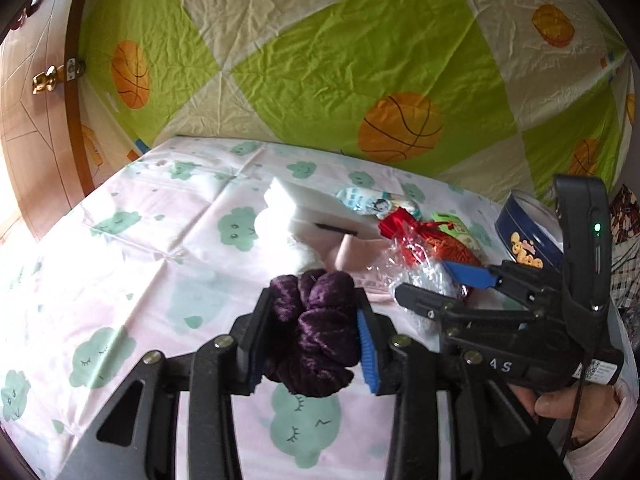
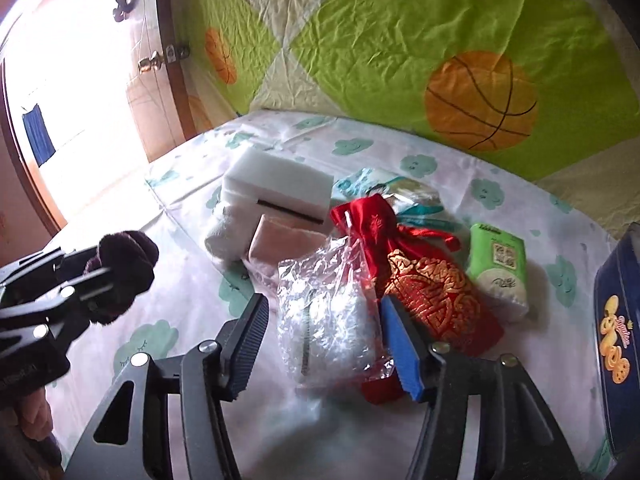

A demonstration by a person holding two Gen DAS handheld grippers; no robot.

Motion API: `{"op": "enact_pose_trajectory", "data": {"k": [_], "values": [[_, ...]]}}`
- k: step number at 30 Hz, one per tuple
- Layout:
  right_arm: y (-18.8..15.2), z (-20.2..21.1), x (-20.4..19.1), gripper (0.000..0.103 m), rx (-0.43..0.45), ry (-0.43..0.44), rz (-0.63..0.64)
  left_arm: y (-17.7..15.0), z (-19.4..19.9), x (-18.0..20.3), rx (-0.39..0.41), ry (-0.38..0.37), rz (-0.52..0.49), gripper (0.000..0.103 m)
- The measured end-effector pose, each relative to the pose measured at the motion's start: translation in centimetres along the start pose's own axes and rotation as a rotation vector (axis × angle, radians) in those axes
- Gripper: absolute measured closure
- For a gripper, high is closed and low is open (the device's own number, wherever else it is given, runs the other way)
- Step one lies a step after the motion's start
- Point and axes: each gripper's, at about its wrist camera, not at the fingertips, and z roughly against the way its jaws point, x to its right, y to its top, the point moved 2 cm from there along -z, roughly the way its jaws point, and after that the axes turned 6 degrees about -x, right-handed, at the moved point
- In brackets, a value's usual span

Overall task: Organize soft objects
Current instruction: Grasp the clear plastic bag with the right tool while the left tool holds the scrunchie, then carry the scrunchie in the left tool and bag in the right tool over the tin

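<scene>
My left gripper (image 1: 314, 308) is shut on a dark purple velvet scrunchie (image 1: 316, 332) and holds it above the table; it also shows at the left of the right wrist view (image 2: 120, 276). My right gripper (image 2: 324, 308) is open, its jaws on either side of a crinkly clear plastic bag (image 2: 328, 312) with something white inside; whether they touch it I cannot tell. Beside the bag lie a red and gold drawstring pouch (image 2: 424, 280), a white foam block (image 2: 280, 188), a pink folded cloth (image 2: 288, 244) and a green tissue pack (image 2: 498, 268).
The table has a pink cloth with green clouds (image 1: 120, 240). A blue biscuit tin (image 2: 616, 344) stands at the right edge. A small teal and white packet (image 2: 384, 188) lies behind the pouch. A green and cream basketball sheet (image 1: 360, 60) hangs behind. A wooden door (image 1: 28, 120) is at the left.
</scene>
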Motion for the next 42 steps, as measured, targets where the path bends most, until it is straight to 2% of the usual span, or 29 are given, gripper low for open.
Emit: {"op": "enact_pose_trajectory", "data": {"k": [1, 5, 8, 10, 13, 15, 17, 22, 25, 31, 39, 42], "values": [[0.0, -0.3, 0.0, 0.052, -0.015, 0.016, 0.002, 0.1, 0.1, -0.5, 0.000, 0.004, 0.010, 0.066], [-0.2, -0.6, 0.0, 0.060, -0.047, 0.028, 0.009, 0.0, 0.1, -1.5, -0.006, 0.021, 0.034, 0.066], [-0.5, 0.1, 0.0, 0.070, -0.030, 0.015, 0.018, -0.1, -0.1, -1.7, -0.013, 0.027, 0.044, 0.066], [-1.0, 1.0, 0.0, 0.072, -0.004, 0.008, 0.016, -0.2, -0.1, -1.6, -0.012, 0.026, 0.045, 0.066], [-1.8, 3.1, 0.4, 0.076, 0.057, 0.042, -0.008, -0.2, 0.2, -1.4, -0.008, 0.026, 0.043, 0.066], [-2.3, 5.3, 1.1, 0.076, 0.130, 0.076, -0.031, -0.1, 0.3, -1.2, -0.001, 0.024, 0.044, 0.066], [-2.6, 7.6, 1.9, 0.076, 0.217, 0.074, -0.049, -0.1, 0.4, -1.1, 0.008, 0.020, 0.045, 0.066], [-3.2, 11.8, 4.7, 0.076, 0.379, -0.006, -0.103, 0.3, 0.4, 0.1, 0.027, 0.023, 0.037, 0.066], [-3.6, 13.6, 6.3, 0.076, 0.443, -0.055, -0.143, 0.9, 0.7, 1.2, 0.042, 0.011, 0.028, 0.066], [-4.3, 15.6, 9.3, 0.076, 0.502, -0.107, -0.198, 2.7, 1.6, 4.4, 0.094, -0.003, -0.009, 0.066], [-5.2, 17.5, 12.5, 0.076, 0.550, -0.146, -0.254, 4.9, 1.4, 10.7, 0.153, -0.055, -0.092, 0.066], [-5.6, 18.2, 13.4, 0.076, 0.566, -0.189, -0.263, 5.5, 1.1, 13.0, 0.169, -0.071, -0.125, 0.066]]}}
